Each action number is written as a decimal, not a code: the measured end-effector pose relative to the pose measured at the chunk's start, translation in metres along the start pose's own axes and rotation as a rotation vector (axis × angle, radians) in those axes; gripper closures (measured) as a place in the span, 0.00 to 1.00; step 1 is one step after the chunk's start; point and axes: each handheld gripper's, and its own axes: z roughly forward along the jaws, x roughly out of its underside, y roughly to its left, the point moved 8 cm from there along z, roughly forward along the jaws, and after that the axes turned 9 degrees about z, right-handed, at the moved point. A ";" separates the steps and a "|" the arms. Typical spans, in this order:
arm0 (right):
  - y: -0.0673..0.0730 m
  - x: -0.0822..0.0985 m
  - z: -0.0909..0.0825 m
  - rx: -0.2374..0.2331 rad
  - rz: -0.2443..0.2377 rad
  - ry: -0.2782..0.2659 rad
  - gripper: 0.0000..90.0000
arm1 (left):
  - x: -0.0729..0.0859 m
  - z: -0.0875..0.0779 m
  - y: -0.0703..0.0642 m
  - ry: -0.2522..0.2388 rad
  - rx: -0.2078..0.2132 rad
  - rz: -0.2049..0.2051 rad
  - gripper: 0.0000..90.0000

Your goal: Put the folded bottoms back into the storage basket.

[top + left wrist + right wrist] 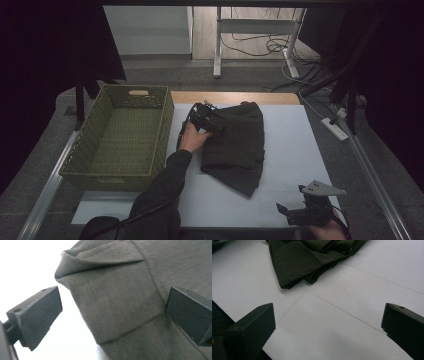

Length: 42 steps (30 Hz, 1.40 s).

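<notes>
A dark olive folded garment [237, 142] lies on the white table top [295, 145], right of the basket. My left gripper [212, 121] rests at the garment's upper left edge, held by a hand. Its jaws stand wide apart in the left gripper view, with a folded corner of the garment [112, 302] between them and untouched by either; the gripper [113, 315] is open. My right gripper [295, 209] hovers near the table's front right edge. It is open [328, 330] over bare table, and the garment's hem [304, 262] lies well ahead of it.
A green woven basket [150, 165] stands at the table's left, close to the garment. Beyond the table are a desk frame [217, 45] and cables on the floor. A power strip [336, 128] lies at the right. Bare table surface stretches right of the garment.
</notes>
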 end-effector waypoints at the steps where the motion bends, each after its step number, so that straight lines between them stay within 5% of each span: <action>1: 0.000 0.000 0.000 -0.001 0.001 0.001 0.00 | 0.000 0.002 0.001 0.006 0.002 -0.001 0.00; 8: 0.000 0.000 0.000 -0.003 0.002 0.002 0.00 | 0.004 0.020 0.005 0.077 0.046 0.007 0.00; 13: 0.000 0.000 0.000 -0.004 0.001 0.004 0.00 | 0.008 0.027 0.005 0.099 0.122 -0.028 0.00; 15: 0.000 0.000 0.001 -0.005 0.000 0.007 0.00 | 0.009 0.028 0.003 0.090 0.180 -0.060 0.06; 20: 0.003 0.001 0.003 -0.007 -0.018 0.026 0.00 | 0.007 0.023 -0.002 0.081 0.212 -0.047 0.22; 30: 0.008 -0.011 0.003 -0.036 -0.038 -0.015 0.00 | 0.002 0.014 -0.012 0.078 0.135 0.061 0.66; 38: 0.012 -0.024 0.011 -0.067 -0.074 -0.045 0.00 | 0.000 0.013 -0.016 0.096 0.067 0.108 0.71; 42: 0.010 -0.029 0.020 -0.076 -0.048 -0.044 0.00 | 0.001 0.012 -0.018 0.088 0.045 0.117 0.71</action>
